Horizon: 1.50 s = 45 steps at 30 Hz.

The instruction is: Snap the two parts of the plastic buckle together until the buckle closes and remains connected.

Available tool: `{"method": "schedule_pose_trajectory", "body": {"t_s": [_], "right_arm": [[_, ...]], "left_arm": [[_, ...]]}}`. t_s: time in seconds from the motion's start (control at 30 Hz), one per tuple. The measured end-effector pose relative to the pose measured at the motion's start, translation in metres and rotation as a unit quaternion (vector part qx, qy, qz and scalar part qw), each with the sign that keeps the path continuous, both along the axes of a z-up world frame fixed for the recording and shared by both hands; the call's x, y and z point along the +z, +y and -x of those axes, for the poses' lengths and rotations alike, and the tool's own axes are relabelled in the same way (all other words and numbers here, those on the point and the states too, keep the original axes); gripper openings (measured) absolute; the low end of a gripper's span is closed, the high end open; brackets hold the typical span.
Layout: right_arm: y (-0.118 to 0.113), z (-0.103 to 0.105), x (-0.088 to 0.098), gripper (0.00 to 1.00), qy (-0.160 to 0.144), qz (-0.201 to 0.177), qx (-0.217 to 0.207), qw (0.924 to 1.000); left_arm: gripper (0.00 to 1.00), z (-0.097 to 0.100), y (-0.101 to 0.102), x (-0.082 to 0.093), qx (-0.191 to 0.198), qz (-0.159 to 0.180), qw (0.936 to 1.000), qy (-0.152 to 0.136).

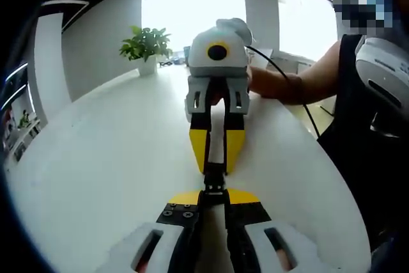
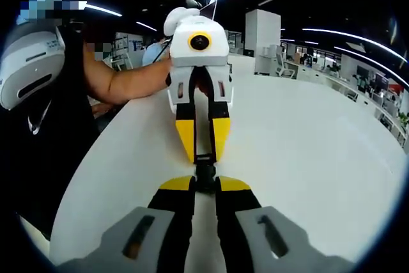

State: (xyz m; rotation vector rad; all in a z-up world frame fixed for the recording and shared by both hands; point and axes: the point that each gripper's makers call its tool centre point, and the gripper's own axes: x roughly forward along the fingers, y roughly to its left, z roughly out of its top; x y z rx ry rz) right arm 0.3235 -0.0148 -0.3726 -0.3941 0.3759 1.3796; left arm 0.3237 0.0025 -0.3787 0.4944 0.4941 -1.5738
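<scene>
A small black plastic buckle (image 1: pixel 214 182) hangs above the white table (image 1: pixel 102 158), between two grippers that face each other tip to tip. My left gripper (image 1: pixel 214 197) is shut on its near end. My right gripper (image 1: pixel 216 161) comes in from the top, shut on the far end. In the right gripper view the buckle (image 2: pixel 204 169) is a short black piece between my right gripper (image 2: pixel 204 187) and the left gripper (image 2: pixel 203 151). The two parts meet in the narrow space between the yellow tips; I cannot tell whether they are latched.
A potted plant (image 1: pixel 147 46) stands at the table's far end by the bright windows. The person (image 1: pixel 377 94) stands at the table's right edge, with a forearm (image 2: pixel 128 81) reaching over it. Office desks (image 2: pixel 300 62) lie beyond the table (image 2: pixel 319 158).
</scene>
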Motion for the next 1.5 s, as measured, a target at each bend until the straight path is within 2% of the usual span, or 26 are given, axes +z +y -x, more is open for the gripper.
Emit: {"method": "schedule_pose_trajectory", "body": {"t_s": [0.6, 1.17, 1.5], "right_arm": [[0.0002, 0.0038, -0.0005, 0.11, -0.001, 0.003, 0.011, 0.9999], [0.0034, 0.0014, -0.0002, 0.11, 0.003, 0.002, 0.024, 0.9997], [0.0057, 0.0008, -0.0003, 0.1, 0.006, 0.023, 0.049, 0.9985]], "left_arm": [[0.09, 0.0037, -0.0034, -0.0001, -0.009, 0.003, 0.9999, 0.003], [0.08, 0.0014, -0.0043, 0.0001, -0.014, 0.01, 0.9997, 0.019], [0.07, 0.0027, -0.0034, 0.0005, -0.019, 0.008, 0.9995, 0.023]]}}
